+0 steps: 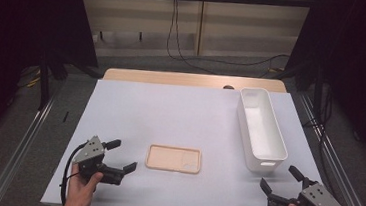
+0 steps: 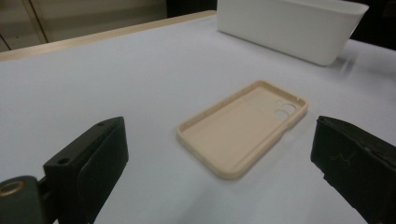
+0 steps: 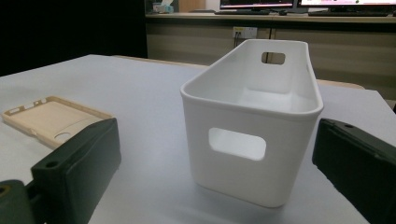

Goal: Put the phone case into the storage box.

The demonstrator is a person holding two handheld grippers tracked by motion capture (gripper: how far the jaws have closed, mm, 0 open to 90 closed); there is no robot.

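A beige phone case (image 1: 173, 159) lies flat, hollow side up, near the front middle of the white table (image 1: 170, 112). My left gripper (image 1: 120, 155) is open just left of it, jaws pointing at the case, nothing between them. In the left gripper view the phone case (image 2: 243, 127) lies a short way ahead between the jaws. A long white bin (image 1: 260, 127) with handle holes stands at the right. My right gripper (image 1: 281, 178) is open near the bin's front end. The right gripper view faces the bin (image 3: 254, 121) end-on, with the phone case (image 3: 49, 119) at the left.
Bare wood of the table's far edge (image 1: 193, 80) shows beyond the white cover. Metal rails (image 1: 19, 144) run along both sides of the table. Cables (image 1: 176, 37) hang at the back wall. Dark curtains flank the scene.
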